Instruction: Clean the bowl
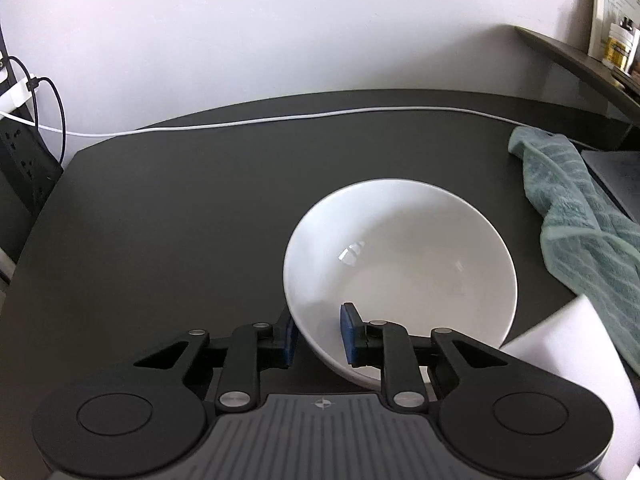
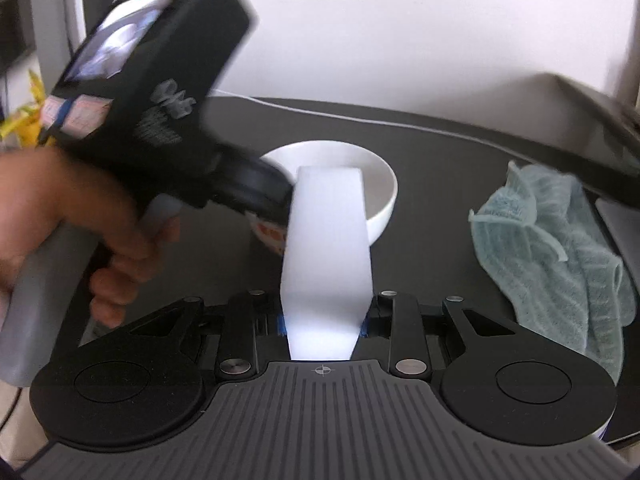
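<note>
The bowl [image 1: 400, 264] was plain glossy white, with no pattern. The table [image 1: 180, 220] was a flat dark grey. The cloth [image 2: 556, 264] was pale blue-green, ribbed in fine raised stripes. The sponge block [image 2: 326, 256] was pure white. Both grippers had black linkages, bright blue pads on the fingers [image 1: 350, 334], and grey ridged housings. A thin white cable [image 1: 280, 119] crossed the dark table.

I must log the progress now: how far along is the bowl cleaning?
Done: the left hand-held gripper grips the white bowl by its near rim, and the right hand-held gripper is shut on the white sponge. In hand: the sponge points toward the bowl. Left: the wiping itself; the green cloth lies unused on the table.
</note>
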Demonstrator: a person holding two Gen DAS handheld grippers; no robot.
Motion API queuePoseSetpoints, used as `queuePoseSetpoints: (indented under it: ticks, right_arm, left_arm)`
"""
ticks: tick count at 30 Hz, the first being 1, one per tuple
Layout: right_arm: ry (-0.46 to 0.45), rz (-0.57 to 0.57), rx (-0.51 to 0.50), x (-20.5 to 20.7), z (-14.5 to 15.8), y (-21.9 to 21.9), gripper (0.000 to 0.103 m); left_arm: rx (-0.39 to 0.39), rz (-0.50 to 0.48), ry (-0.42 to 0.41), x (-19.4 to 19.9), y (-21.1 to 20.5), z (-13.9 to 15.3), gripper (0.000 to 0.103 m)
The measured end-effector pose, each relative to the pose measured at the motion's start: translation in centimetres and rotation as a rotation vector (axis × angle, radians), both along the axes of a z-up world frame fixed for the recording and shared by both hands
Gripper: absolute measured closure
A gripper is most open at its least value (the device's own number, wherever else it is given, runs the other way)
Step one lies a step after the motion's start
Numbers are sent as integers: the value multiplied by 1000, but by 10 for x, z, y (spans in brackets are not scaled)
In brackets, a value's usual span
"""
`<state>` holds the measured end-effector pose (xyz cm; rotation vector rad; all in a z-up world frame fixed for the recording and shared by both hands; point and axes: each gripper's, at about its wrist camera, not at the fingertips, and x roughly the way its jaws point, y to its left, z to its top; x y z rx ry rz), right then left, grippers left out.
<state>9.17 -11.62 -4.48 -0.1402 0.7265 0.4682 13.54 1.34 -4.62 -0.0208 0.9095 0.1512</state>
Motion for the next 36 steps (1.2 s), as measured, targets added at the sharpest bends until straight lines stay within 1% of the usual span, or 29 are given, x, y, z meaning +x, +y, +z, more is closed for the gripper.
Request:
queuePoseSetpoints:
  ticks: [1,3,7,11,13,16,20,23,24,26,29,31,33,35,36]
  right_arm:
    - [5,-17,-2,6,1,-5,71]
    - [-18,-60,-33,18,4,-14,72]
    - [2,-118,15,53,9,-31,72]
    - [7,-111,-1,67,2,-27,71]
    - [-11,-102,-31,59,1,-22,71]
    - [-11,-90,-33,44,0,-20,71]
    - [-21,-62,-49,21,-1,-13,71]
    - [-10,-6,-19,6,0,-8,71]
    - [-17,8,-26,1,0,-5,71]
    - [-24,17,-35,-1,0,-4,71]
    - [-7,-12,-9,9,2,-15,71]
    - [-4,-22,-11,12,3,-18,72]
    - [2,-32,-4,17,4,-21,72]
    - [7,-42,0,21,4,-24,72]
    - [9,-47,2,23,4,-25,72]
  left_arm:
    - [-5,-3,2,-1,2,0,81]
    - [-18,-9,10,-1,6,1,81]
    - [0,-33,9,0,1,0,81]
    - [13,-56,11,5,-2,-1,81]
    - [12,-58,12,7,-3,-2,81]
    - [7,-56,13,9,-1,-1,81]
    - [23,-41,6,7,-5,-1,81]
    - [15,-14,2,0,-3,0,82]
    - [12,-8,2,-3,-3,1,82]
    - [7,7,0,-9,-3,2,82]
    - [-7,7,-8,-9,-1,5,76]
    - [32,-21,-30,-7,0,10,73]
    - [84,-45,-50,-2,1,14,73]
    - [119,-65,-59,5,2,14,73]
    - [129,-78,-55,12,3,13,71]
